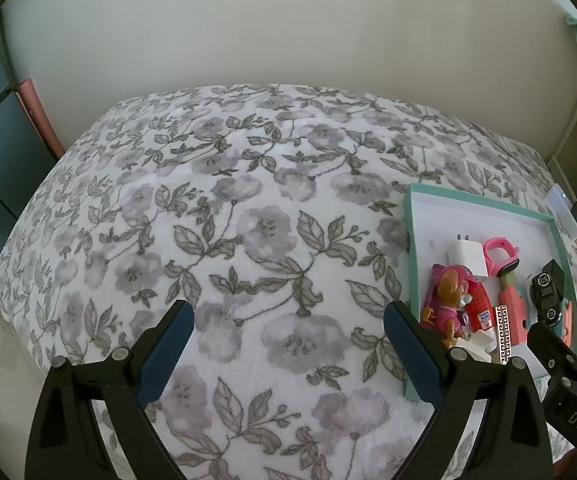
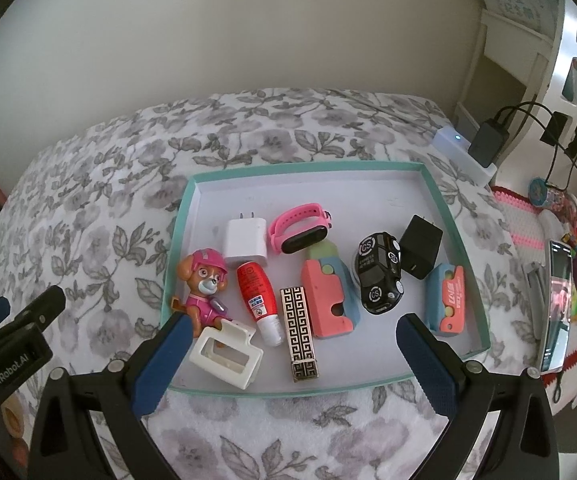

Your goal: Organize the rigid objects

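On the flowered bedspread (image 2: 100, 216), a shallow teal-rimmed tray (image 2: 454, 216), already holding every small item in view. Ranged inside: a pink pup figure (image 2: 204, 290), white charger (image 2: 246, 240), pink smartwatch (image 2: 300, 228), red-and-white bottle (image 2: 258, 300), key-patterned black-and-gold bar (image 2: 300, 336), white plastic clip (image 2: 226, 354), coral-and-blue block (image 2: 328, 298), black toy car (image 2: 380, 272), black adapter (image 2: 420, 246) and a smaller coral-and-blue piece (image 2: 450, 300). Packed toward the near half; far half bare. Right gripper (image 2: 290, 354) poised above the tray's near edge, jaws wide apart, clamping nothing. Left gripper (image 1: 288, 350) over bare blanket just left of the tray, likewise spread and empty. Seemingly late in the sorting, or between picks. Next, probably: choosing one piece, lowering with jaws astride it. All hard, small, light; the bottle apt to roll.
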### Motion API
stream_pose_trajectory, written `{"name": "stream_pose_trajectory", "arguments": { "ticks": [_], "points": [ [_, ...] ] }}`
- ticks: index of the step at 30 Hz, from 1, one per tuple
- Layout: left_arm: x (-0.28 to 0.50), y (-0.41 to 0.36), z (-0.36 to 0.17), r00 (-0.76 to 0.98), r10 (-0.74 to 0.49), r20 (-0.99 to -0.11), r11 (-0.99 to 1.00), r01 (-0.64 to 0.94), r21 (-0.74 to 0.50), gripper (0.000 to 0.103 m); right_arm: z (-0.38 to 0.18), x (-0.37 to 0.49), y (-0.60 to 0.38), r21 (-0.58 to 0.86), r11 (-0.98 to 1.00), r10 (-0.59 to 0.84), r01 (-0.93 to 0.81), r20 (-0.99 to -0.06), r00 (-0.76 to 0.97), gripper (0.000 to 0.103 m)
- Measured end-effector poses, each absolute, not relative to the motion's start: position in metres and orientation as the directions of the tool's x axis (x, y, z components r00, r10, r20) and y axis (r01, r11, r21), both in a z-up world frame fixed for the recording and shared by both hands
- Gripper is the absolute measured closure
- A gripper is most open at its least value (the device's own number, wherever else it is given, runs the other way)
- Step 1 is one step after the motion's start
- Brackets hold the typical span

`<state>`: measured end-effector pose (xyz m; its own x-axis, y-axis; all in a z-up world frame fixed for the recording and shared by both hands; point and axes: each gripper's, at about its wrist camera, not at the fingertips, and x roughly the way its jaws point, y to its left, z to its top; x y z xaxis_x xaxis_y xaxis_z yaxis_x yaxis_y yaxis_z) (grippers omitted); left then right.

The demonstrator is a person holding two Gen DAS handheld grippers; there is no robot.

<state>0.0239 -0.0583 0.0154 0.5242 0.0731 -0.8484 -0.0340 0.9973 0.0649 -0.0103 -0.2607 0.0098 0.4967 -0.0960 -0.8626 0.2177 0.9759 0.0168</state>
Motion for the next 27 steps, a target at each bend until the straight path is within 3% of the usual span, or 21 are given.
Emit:
{"name": "stream_pose_trajectory", "arguments": {
  "ticks": [27],
  "points": [
    [0.0236, -0.0578, 0.0141, 0.527, 0.070, -0.847, 0.997, -0.024, 0.068, 0.007, 0.0075, -0.0091, -0.2596, 0.009, 0.980, -0.093, 0.200, -0.865, 0.493, 0.000]
  ]
}}
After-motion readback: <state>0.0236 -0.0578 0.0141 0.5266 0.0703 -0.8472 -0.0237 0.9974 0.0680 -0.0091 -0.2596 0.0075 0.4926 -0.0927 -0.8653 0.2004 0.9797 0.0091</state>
